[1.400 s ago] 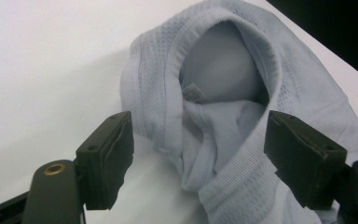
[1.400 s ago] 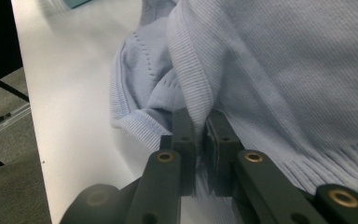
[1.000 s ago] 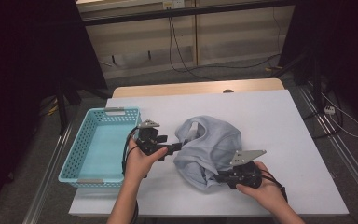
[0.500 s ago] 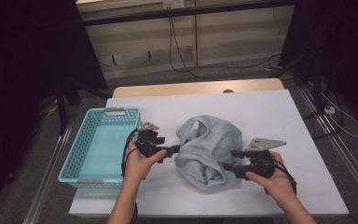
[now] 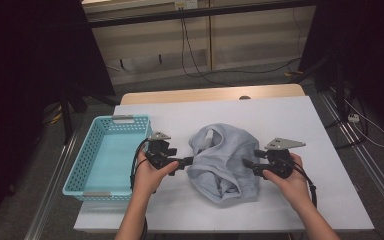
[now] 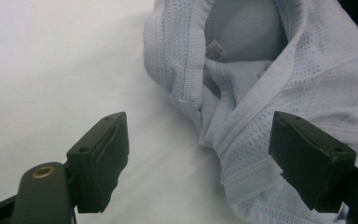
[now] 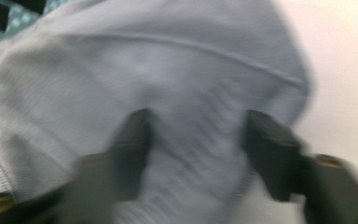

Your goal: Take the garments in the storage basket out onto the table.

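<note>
A pale blue-grey knit garment (image 5: 225,160) lies crumpled in the middle of the white table (image 5: 290,120). My left gripper (image 5: 189,160) is at its left edge and open. In the left gripper view (image 6: 198,158) the jaws stand wide, with the garment's ribbed hem (image 6: 242,70) running between them. My right gripper (image 5: 246,164) is at the garment's right side. Its view is blurred: the right gripper (image 7: 196,140) has its jaws apart with a bulge of the garment (image 7: 144,60) between them. They have just been closing.
A turquoise plastic basket (image 5: 80,160) stands on the left of the table, close to my left hand; a corner of the basket (image 7: 18,21) shows beyond the cloth. Cables and dark stands sit on the floor behind and beside the table.
My right gripper has moved from the garment's near right corner out to its right side, and its jaws have come apart. The left gripper has stayed put.
</note>
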A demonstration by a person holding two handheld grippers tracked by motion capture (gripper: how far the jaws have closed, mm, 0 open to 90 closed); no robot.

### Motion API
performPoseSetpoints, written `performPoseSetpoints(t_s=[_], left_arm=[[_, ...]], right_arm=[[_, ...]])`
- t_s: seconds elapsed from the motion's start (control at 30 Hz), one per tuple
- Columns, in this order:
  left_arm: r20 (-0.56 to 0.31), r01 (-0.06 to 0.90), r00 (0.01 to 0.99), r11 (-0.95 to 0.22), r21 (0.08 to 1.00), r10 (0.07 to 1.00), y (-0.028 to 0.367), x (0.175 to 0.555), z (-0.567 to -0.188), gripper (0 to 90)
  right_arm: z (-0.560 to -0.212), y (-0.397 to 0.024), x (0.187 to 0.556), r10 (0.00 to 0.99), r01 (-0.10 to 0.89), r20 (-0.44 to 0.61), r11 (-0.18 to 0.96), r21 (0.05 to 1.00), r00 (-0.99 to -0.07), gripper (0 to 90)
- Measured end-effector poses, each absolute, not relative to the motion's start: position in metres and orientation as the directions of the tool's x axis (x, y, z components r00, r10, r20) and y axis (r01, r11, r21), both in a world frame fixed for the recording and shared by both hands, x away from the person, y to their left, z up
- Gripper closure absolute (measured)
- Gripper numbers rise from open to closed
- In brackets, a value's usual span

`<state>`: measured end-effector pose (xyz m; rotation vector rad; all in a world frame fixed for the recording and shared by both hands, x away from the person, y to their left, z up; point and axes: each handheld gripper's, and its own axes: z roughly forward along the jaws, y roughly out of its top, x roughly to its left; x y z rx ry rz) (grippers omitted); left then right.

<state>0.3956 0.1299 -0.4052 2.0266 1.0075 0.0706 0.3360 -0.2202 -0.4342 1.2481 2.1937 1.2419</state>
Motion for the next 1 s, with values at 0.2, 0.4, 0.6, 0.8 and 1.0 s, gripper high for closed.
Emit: performPoseSetpoints(t_s=[0.2,0.4,0.6,0.8,1.0], left_arm=[[-0.307,0.634,0.672,-0.309,0.709,0.674,0.132,0.394,-0.406,21.7],[-0.303,0.64,0.669,-0.319,0.699,0.679,0.129,0.394,-0.409,21.9],[-0.32,0.667,0.663,-0.34,0.663,0.676,0.124,0.395,-0.42,29.2],[-0.312,0.674,0.679,-0.396,0.623,0.664,0.11,0.392,-0.435,31.0],[-0.291,0.667,0.69,-0.426,0.611,0.663,0.102,0.388,-0.443,34.6]], right_arm=[[-0.446,-0.196,0.333,0.754,0.476,-0.01,0.425,0.77,-0.657,90.0],[-0.448,-0.211,0.332,0.769,0.529,0.051,0.388,0.755,-0.637,90.0],[-0.451,-0.214,0.328,0.771,0.531,0.06,0.377,0.759,-0.634,90.0],[-0.451,-0.214,0.326,0.771,0.529,0.057,0.379,0.76,-0.635,90.0],[-0.451,-0.215,0.326,0.775,0.528,0.06,0.369,0.765,-0.629,85.4]])
